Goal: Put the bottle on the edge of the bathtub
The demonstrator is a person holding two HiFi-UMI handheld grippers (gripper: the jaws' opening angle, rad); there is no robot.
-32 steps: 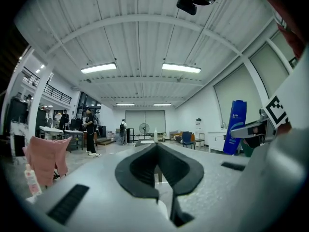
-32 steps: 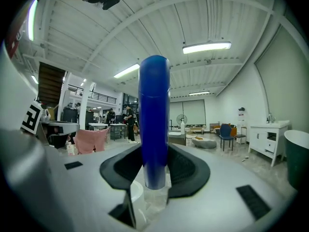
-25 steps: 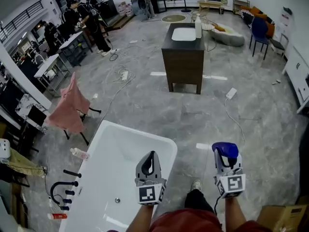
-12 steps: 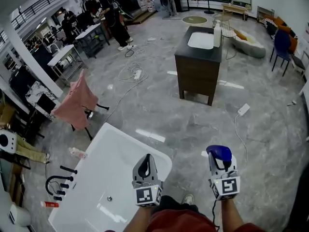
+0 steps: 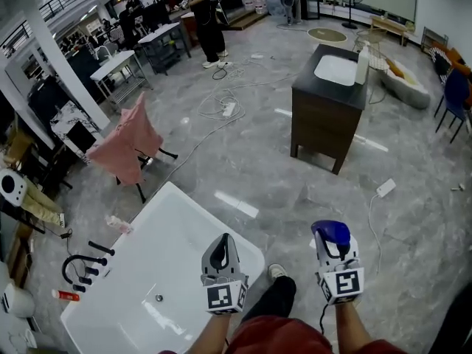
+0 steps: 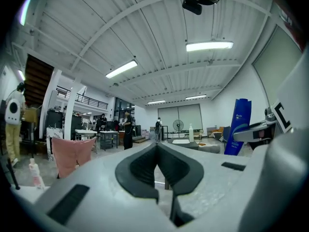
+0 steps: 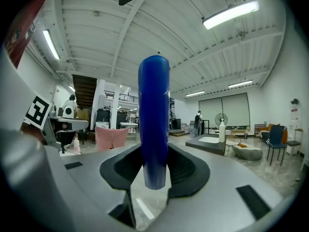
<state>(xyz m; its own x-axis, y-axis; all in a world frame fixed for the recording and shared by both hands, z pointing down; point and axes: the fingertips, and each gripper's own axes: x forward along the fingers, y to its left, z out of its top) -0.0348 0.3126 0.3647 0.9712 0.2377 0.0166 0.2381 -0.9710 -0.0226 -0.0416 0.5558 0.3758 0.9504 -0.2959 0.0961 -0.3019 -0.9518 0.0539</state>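
A tall blue bottle [image 7: 153,124] stands upright between the jaws of my right gripper [image 7: 154,166], which is shut on it. In the head view the right gripper [image 5: 332,240] carries the bottle [image 5: 331,232] over the grey floor, right of the white bathtub [image 5: 215,217]. The left gripper [image 5: 223,240] hangs over the tub's near right corner with its jaws touching and nothing between them. In the left gripper view, the left gripper [image 6: 157,146] has its tips met, and the bottle [image 6: 240,127] shows at the right.
A black faucet [image 5: 77,269] and small bottles [image 5: 118,224] lie on the floor left of the tub. A pink cloth [image 5: 125,142] hangs on a chair. A dark vanity [image 5: 328,105] with a sink stands ahead. Cables cross the floor. People stand far back.
The head view has swung left and forward: the tub, chair and vanity have shifted right in the picture. Both grippers keep their places and grips; a shoe has come forward below.
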